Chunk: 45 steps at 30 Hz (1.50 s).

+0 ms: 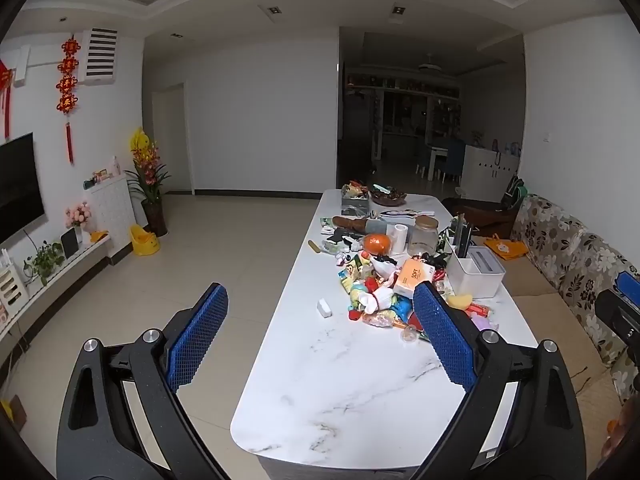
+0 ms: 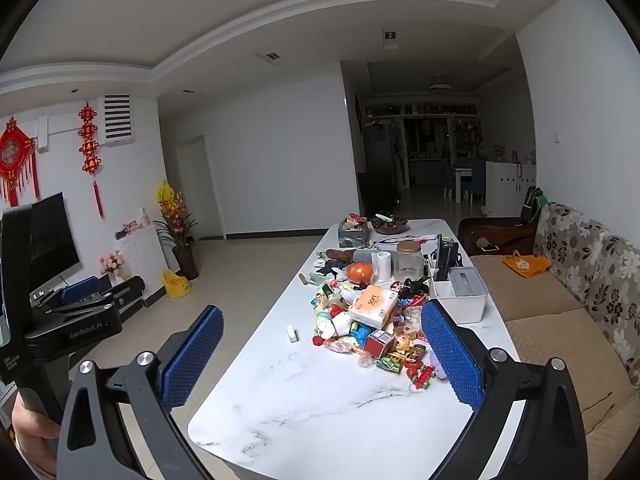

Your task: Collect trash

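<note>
Marble table (image 1: 340, 380) holds a trash pile (image 1: 384, 288); left tool (image 1: 320, 332) and right tool (image 2: 322, 352) spread wide, empty

One table (image 1: 352, 380), one glass jar (image 1: 423, 236), one tissue pack (image 1: 414, 276), two grippers.

Table (image 1: 360, 380) white, grey-veined marble; tissue pack (image 2: 374, 306) orange; sofa (image 2: 592, 256) brown floral; tongs pads (image 1: 198, 338) blue.

"What's on the marble table (image 1: 340, 392)?"

"A heap of wrappers and small toys (image 1: 384, 296), an orange tissue pack (image 1: 414, 276) on top, a white bin (image 1: 476, 270) just beside it."

"And the left gripper (image 1: 320, 340)?"

"Jaws spread wide, nothing between them, above the table's bare near end."
</note>
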Tool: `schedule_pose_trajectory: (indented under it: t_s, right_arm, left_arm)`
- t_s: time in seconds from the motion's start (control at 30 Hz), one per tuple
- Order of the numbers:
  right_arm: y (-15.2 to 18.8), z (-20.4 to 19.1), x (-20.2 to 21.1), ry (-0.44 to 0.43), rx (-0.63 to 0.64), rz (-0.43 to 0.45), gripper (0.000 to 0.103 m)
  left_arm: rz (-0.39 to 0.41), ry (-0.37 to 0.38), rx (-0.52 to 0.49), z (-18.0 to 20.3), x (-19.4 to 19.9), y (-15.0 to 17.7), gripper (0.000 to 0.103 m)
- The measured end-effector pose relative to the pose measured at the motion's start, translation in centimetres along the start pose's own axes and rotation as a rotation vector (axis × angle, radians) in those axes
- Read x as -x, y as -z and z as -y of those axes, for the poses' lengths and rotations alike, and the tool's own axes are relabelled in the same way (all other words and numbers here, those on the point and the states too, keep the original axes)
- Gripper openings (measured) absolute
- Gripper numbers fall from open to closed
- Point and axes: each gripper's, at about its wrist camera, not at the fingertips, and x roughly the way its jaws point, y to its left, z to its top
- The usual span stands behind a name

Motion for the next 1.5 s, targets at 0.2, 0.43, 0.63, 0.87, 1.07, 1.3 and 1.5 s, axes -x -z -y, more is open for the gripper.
schedule_pose_trajectory:
  t_s: [0.2,0.43,0.63,0.87,1.07,1.3,1.5]
  right_arm:
    - [0.0,0.1,0.0,-0.002,-0.004,-0.005,0.098]
    - [0.1,0.1,0.0,-0.003,-0.006,-0.005,0.098]
    - [0.2,0.2,0.0,-0.001,-0.007,-0.005,0.098]
    - [0.3,0.2,-0.1,-0.003,-0.009,-0.006,0.098]
    - [0.3,0.2,-0.1,-0.003,-0.008,-0.007,0.098]
    - [0.3,0.2,-0.1,-0.004,-0.008,-0.008,0.098]
    - [0.3,0.2,-0.1,-0.002,-0.008,-0.009,0.098]
  left_arm:
    - [-0.006,-0.001,-0.004,0.0,0.0,0.0,0.092]
    - [-0.01,-0.002,-0.009,0.2,-0.1,0.1,0.092]
    - [-0.012,-0.003,-0.012,0.2,0.0,0.2,0.092]
    - [-0.016,-0.001,-0.011,0.2,0.0,0.4,0.092]
    - [-0.017,-0.001,-0.011,0.1,0.4,0.5,0.092]
    - [-0.023,0.001,-0.012,0.0,0.0,1.0,0.092]
    - [-0.024,0.002,-0.012,0.0,-0.1,1.1,0.092]
